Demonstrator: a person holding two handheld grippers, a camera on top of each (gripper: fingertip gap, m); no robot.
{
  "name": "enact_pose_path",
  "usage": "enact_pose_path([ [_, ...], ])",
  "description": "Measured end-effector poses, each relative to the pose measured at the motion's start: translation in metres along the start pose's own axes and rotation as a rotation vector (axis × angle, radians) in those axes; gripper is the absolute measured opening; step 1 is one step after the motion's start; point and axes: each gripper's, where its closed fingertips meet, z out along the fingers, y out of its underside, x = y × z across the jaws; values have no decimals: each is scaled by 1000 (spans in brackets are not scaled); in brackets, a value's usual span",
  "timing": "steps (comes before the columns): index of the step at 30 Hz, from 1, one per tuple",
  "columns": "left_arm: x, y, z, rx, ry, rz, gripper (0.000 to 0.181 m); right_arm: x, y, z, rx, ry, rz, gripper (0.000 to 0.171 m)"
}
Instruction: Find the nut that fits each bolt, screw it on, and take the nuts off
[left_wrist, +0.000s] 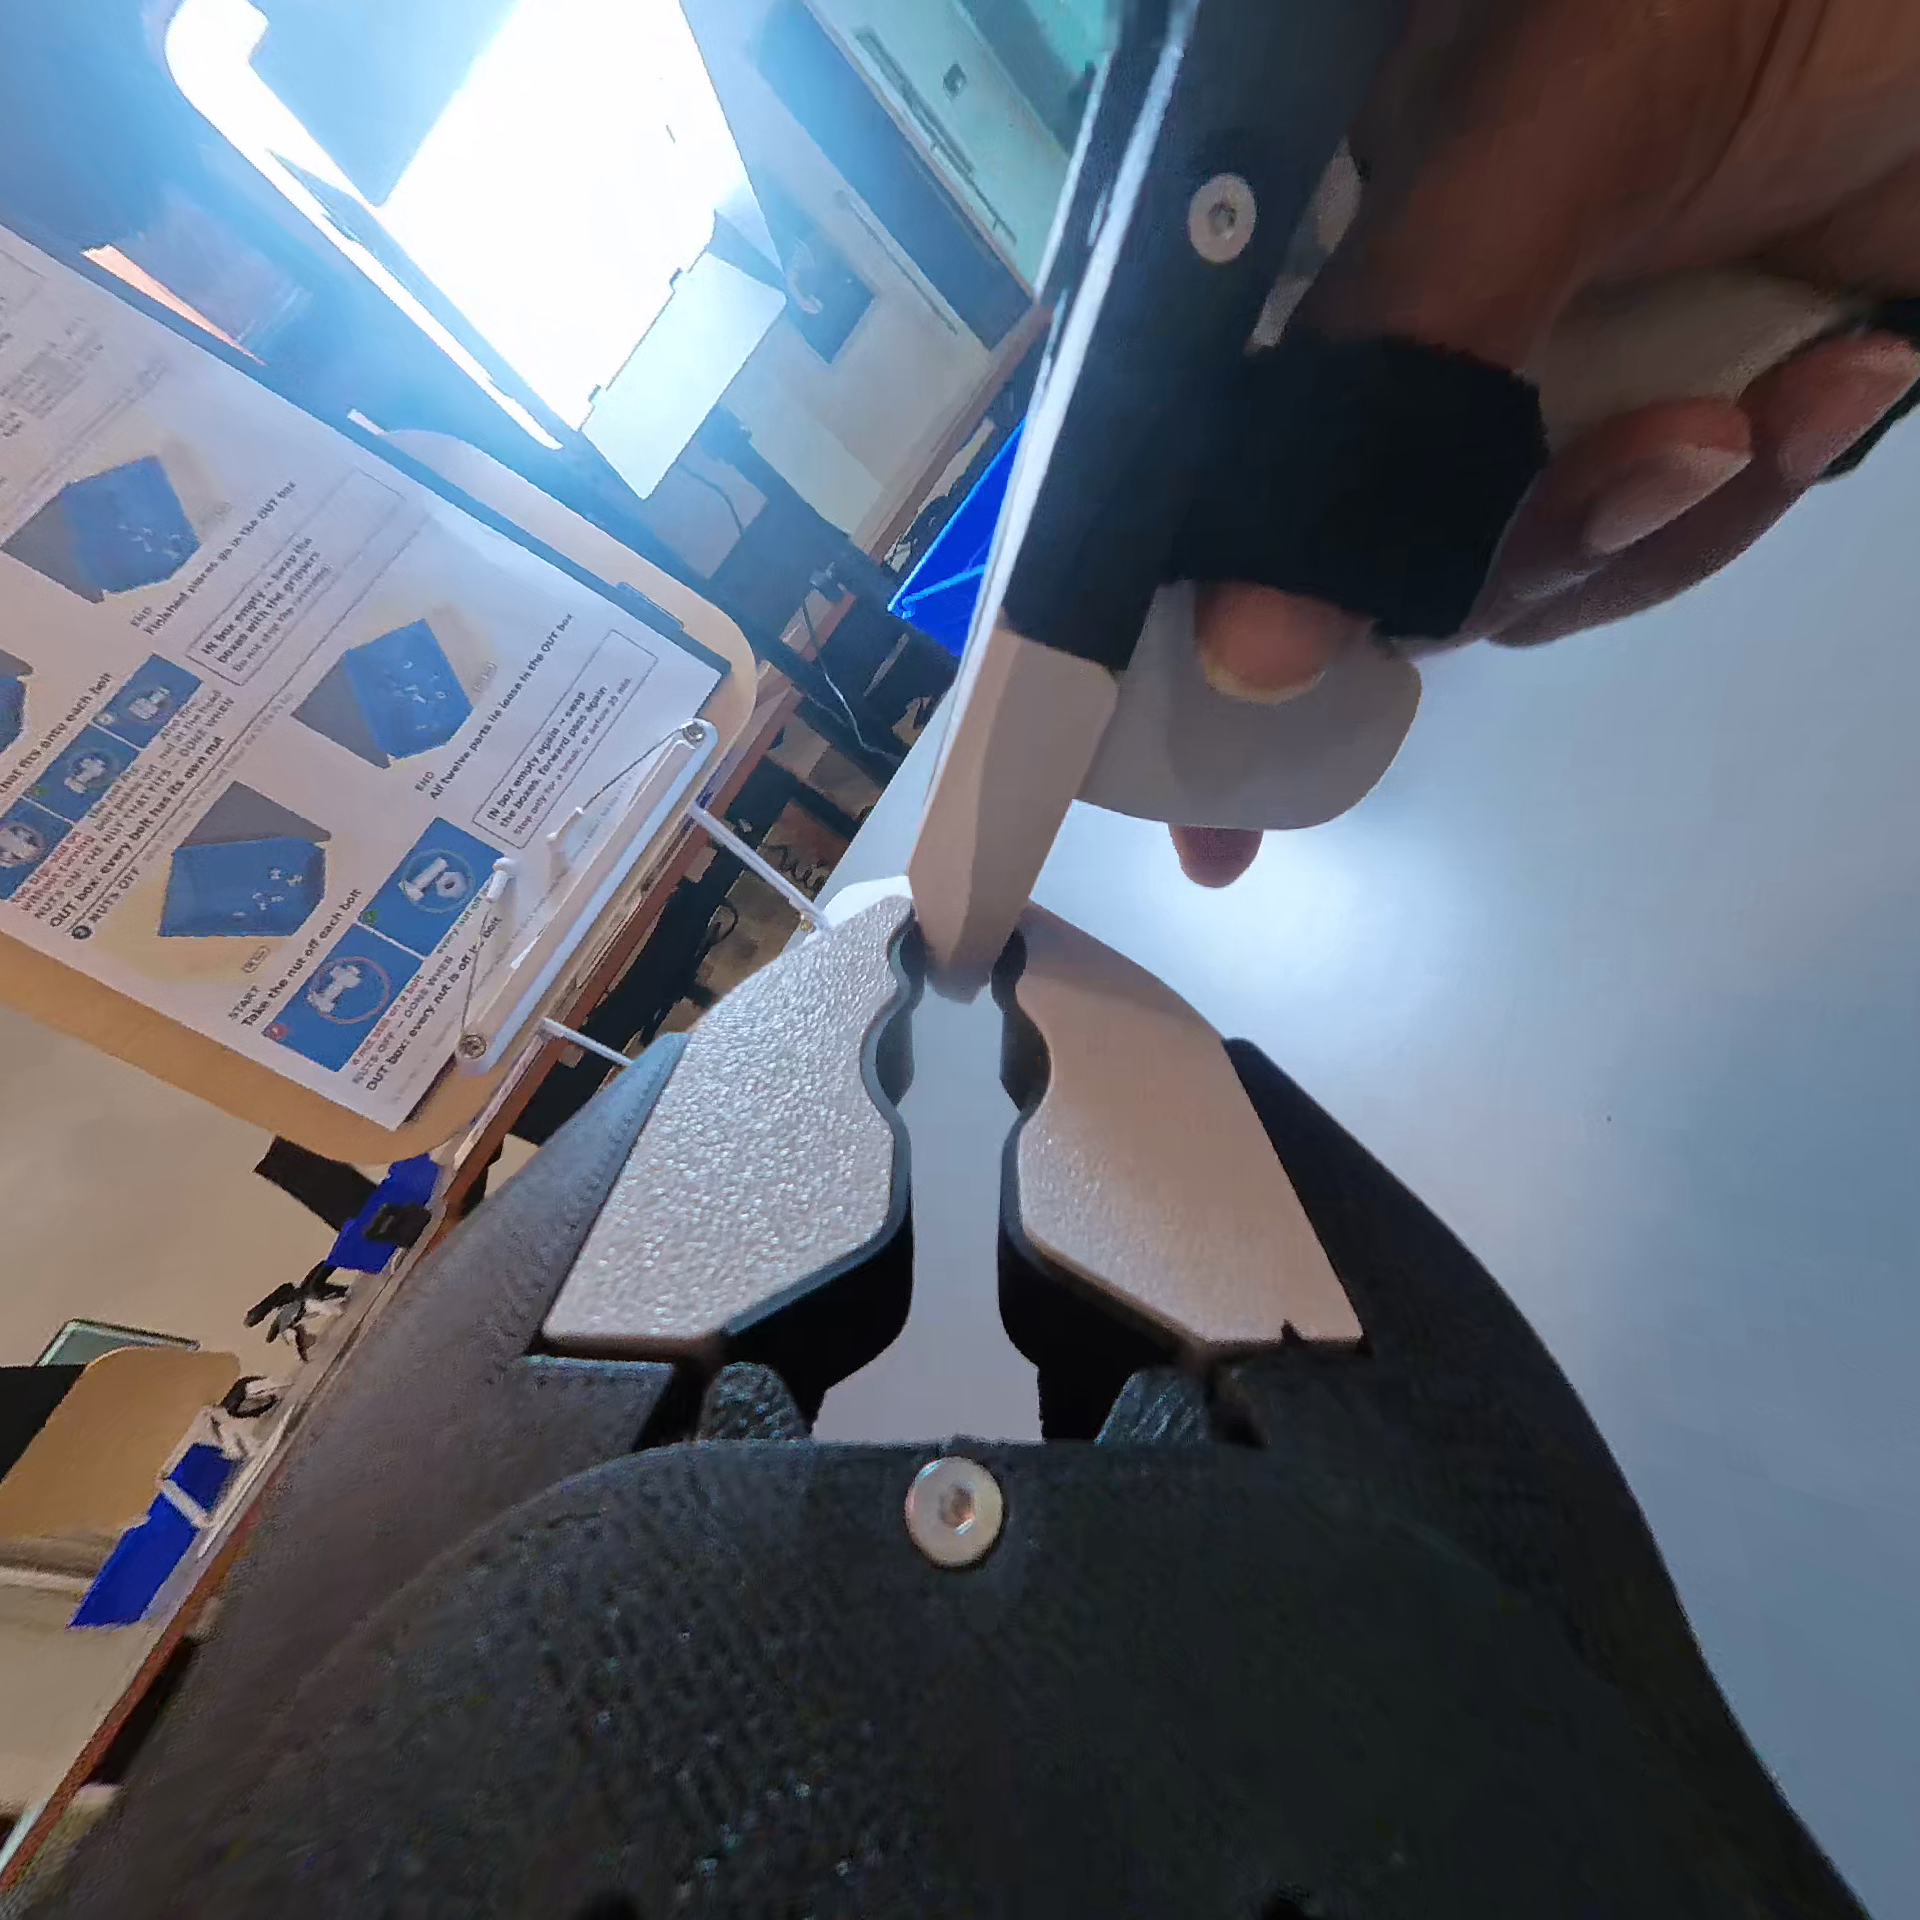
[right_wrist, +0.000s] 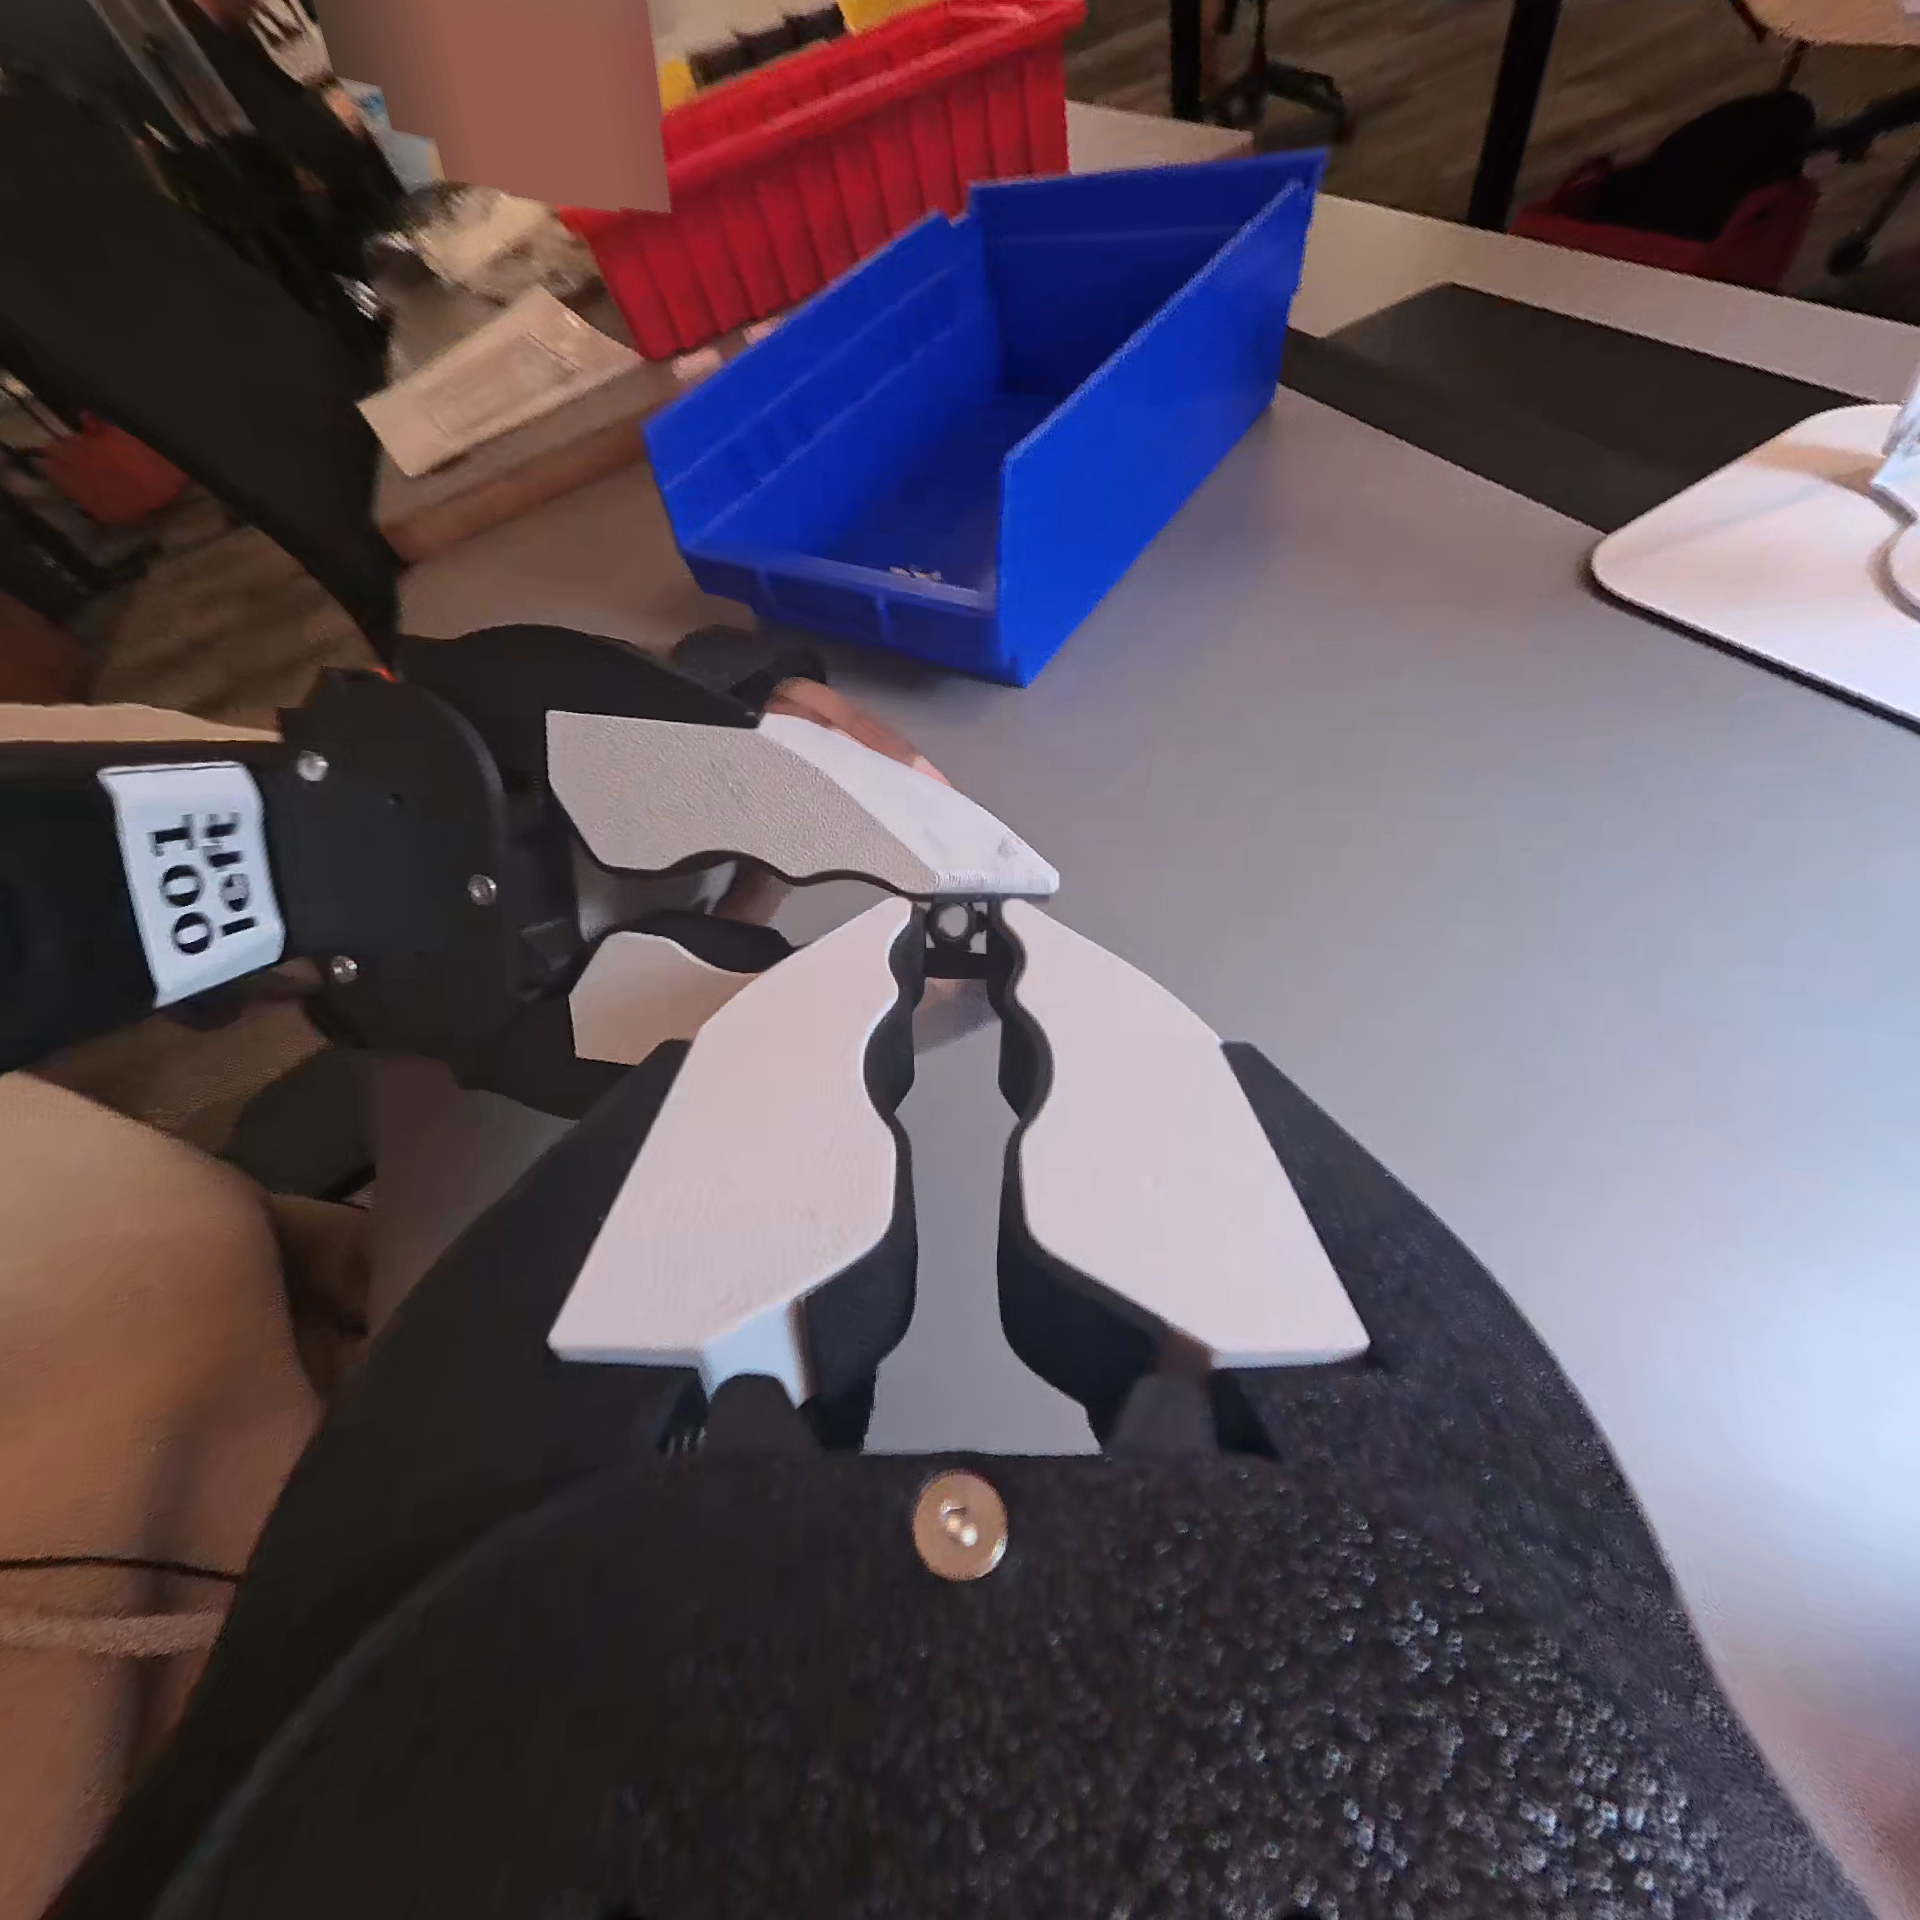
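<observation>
A small dark nut (right_wrist: 952, 923), its round bore facing the camera, sits pinched between the tips of the right gripper (right_wrist: 954, 935) in the right wrist view. It is blurred and partly hidden by the fingertips, so its shape beyond the hole cannot be told. It is held in the air above the grey table (right_wrist: 1455, 935), toward the table's near edge.

The left gripper (right_wrist: 997, 883) comes in level from the left side, its pale upper finger lying just over the nut and across the right gripper's tips. Whether a bolt is in its grip cannot be told from either view.

In the left wrist view the left gripper (left_wrist: 958, 966) has its jaws narrowed onto the edge-on tip of the right gripper (left_wrist: 961, 935), which slants down from the upper right. The nut itself is hidden there. A hand (left_wrist: 1558, 436) wraps the right gripper's handle, a black strap over one finger.

Farther back on the table stands a blue bin (right_wrist: 1143, 416), with tiny metal parts on its floor near the front wall. An instruction sheet on a board (left_wrist: 343, 748) stands at the table's far edge.
</observation>
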Motion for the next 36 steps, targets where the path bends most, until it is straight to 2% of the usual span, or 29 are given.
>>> enact_pose_path([
  [11, 6, -23, -10, 144, 64, -61, 13, -19, -7, -20, 163, -243, 137, 10],
  [17, 9, -30, -13, 181, 119, -90, 32, -15, -11, -36, 232, -305, 192, 10],
  [18, 7, -30, -14, 185, 125, -122, 32, -6, -15, -43, 238, -271, 177, 10],
  [20, -1, -30, -14, 195, 148, -241, 31, 33, -25, -65, 206, -99, 120, 10],
  [23, -19, -26, -15, 207, 168, -406, 27, 138, -33, -123, 69, 314, 76, 10],
  [25, -29, -21, -15, 202, 165, -468, 23, 217, -11, -168, -146, 599, 74, 10],
  [26, -32, -19, -15, 199, 164, -486, 22, 247, 6, -186, -261, 682, 119, 10],
  [28, -37, -16, -15, 196, 160, -510, 21, 282, 43, -202, -416, 731, 267, 10],
  [31, -41, -12, -16, 185, 152, -510, 20, 307, 94, -209, -621, 779, 379, 10],
  [36, -45, -5, -15, 165, 147, -516, 18, 320, 124, -205, -711, 823, 452, 11],
])
